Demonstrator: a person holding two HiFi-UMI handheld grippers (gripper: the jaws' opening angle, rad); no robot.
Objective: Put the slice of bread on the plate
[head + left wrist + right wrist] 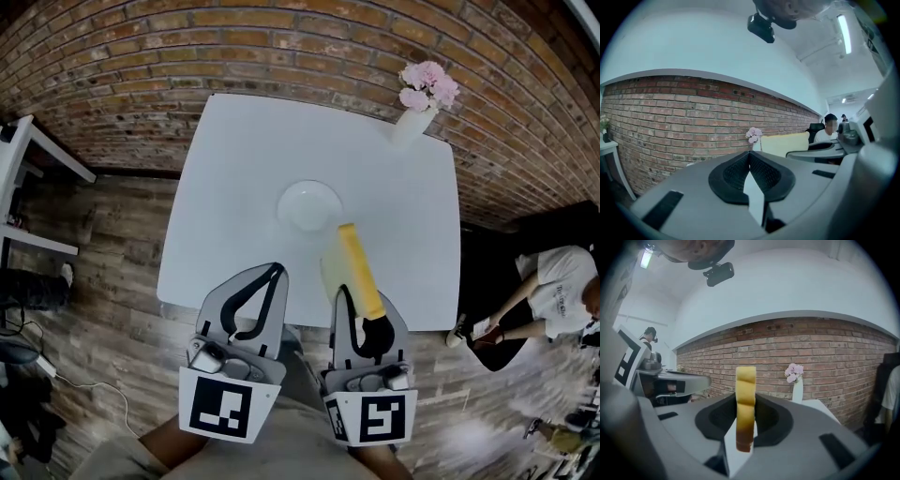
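The left tool (pixel 273 271) is held at the near edge of the table (pixel 234 178). In its own view the left tool (pixel 750 158) is seen closed, pads met at the tips, with nothing between them.

Just to its right the right tool (pixel 361 300) is held alongside. In its own view the right tool (pixel 745 414) is seen clamped on the slice of bread (pixel 746 399), which is gripped on edge at its browner crust end. The pale yellow rest of the slice stands upright and projects forward beyond the jaws. In the head view the slice of bread (pixel 355 268) is seen extending from the right tool over the table. From the left tool its broad pale face (pixel 785 143) is seen to the right.

Ahead of both tools, just beyond the far end of the slice and a little to its left, a white plate (pixel 309 205) lies on the table.

Farther ahead and to the right of the right tool, a white vase (pixel 412 124) of pink flowers (pixel 428 86) stands at the table's far corner. A brick wall (pixel 187 47) is seen behind it. Well off to the right, a person (pixel 555 291) is seated on the wooden floor (pixel 103 234) side of the room.
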